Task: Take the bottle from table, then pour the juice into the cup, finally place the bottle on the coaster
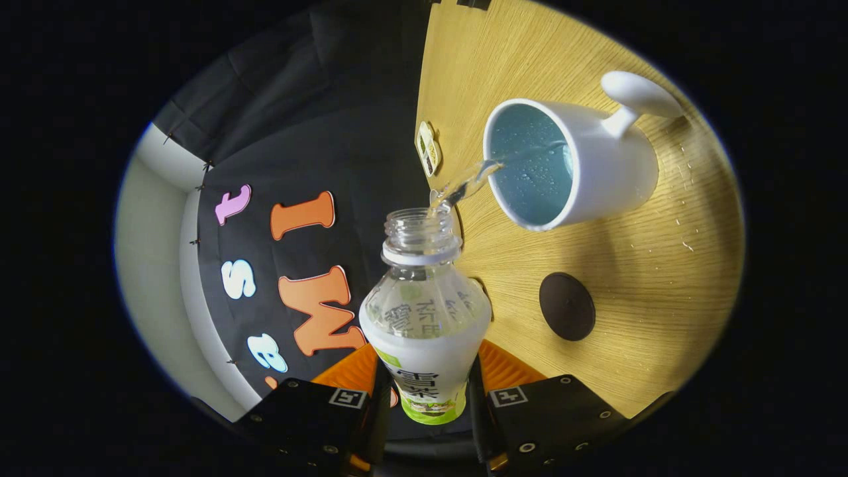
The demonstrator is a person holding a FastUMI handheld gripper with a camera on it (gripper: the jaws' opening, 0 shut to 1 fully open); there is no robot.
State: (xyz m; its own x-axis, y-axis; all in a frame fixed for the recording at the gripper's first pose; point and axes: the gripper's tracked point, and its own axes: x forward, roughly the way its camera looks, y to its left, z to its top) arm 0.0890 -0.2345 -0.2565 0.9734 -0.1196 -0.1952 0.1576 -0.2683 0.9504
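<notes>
My gripper (425,391) is shut on an uncapped clear plastic bottle (424,311) with a white and green label, both fingers pressing its lower body. The whole view is rolled sideways, so the bottle is tipped. A thin stream of clear liquid (467,185) runs from the bottle mouth into the white cup (576,162), which has a blue inside and a handle on its far side. The cup stands on the wooden table (662,278) just beyond the bottle mouth. A dark round coaster (566,306) lies on the table beside the bottle, nearer to my fingers than the cup.
Small drops of liquid (682,225) dot the table past the cup. A small white tag (428,147) sits at the table's edge near the cup. The booth's black cloth wall (318,132) hangs behind the table edge.
</notes>
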